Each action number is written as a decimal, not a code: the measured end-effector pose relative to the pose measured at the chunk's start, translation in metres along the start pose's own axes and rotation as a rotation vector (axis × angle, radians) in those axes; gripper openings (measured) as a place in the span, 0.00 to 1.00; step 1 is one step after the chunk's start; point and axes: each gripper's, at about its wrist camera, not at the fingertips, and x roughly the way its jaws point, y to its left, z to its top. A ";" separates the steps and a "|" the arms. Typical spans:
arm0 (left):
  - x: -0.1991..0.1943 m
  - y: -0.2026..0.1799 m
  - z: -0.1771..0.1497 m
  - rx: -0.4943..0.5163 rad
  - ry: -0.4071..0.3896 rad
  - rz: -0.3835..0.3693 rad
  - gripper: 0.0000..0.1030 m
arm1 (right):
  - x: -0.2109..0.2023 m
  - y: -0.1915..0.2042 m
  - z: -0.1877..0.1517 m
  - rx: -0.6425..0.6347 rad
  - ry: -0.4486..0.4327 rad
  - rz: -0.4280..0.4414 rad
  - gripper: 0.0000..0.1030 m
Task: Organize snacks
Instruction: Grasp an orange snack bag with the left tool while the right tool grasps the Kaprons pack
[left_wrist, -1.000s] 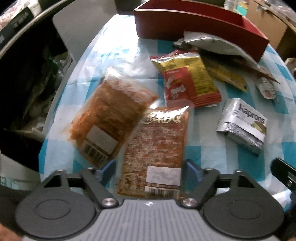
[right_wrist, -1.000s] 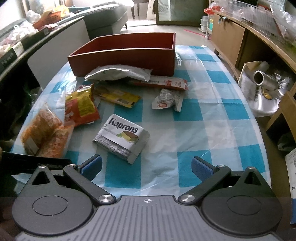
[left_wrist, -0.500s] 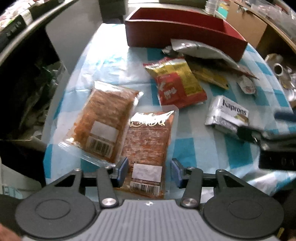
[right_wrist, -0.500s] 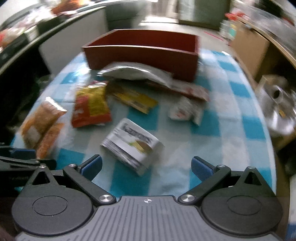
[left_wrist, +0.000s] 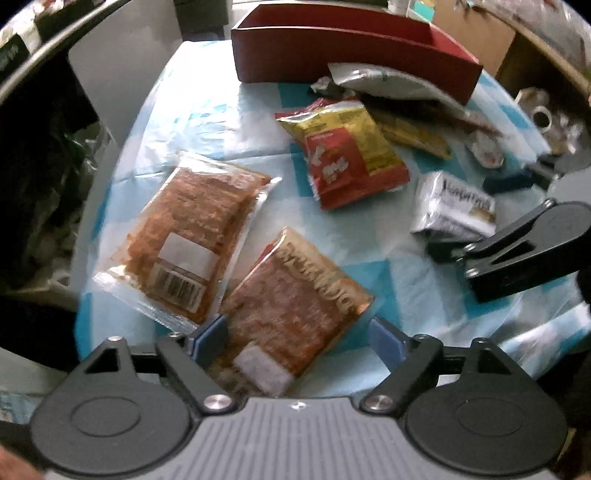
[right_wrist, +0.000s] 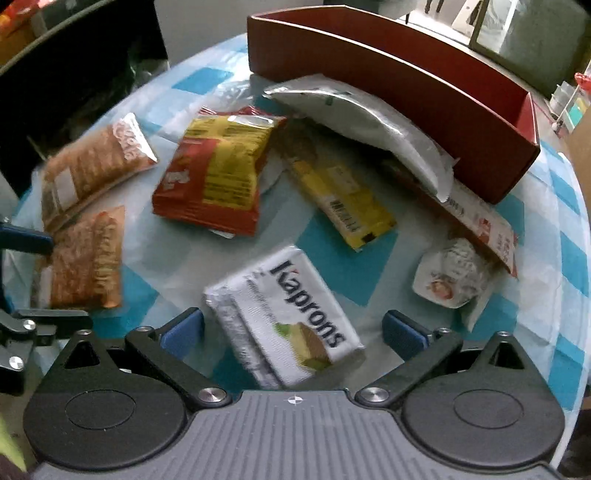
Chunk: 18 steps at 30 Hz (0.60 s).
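Tablecloth blue-checked, table edge dropping at frame left | red tray upper right | left gripper jaws just opened, straddling orange packet, lower centre | right gripper wide around Kaprons pack, unpressed.

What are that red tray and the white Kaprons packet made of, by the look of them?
The red tray looks like rigid painted wood or board: thin, straight walls with a dull, matte face. The Kaprons packet looks like a thin printed film or foil wrapper: it is glossy, with crinkled, silvery folded edges.

The nearer orange packet has turned askew; the left claw reopened.
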 end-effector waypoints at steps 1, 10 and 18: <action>-0.002 0.002 -0.001 0.004 0.002 -0.004 0.77 | -0.001 0.001 -0.003 -0.015 -0.012 0.000 1.00; -0.023 0.018 -0.003 0.104 -0.001 -0.037 0.77 | -0.016 0.005 -0.005 -0.014 -0.004 0.000 0.74; -0.019 -0.010 0.000 0.282 -0.026 -0.063 0.77 | -0.028 0.010 -0.020 0.001 0.011 0.023 0.73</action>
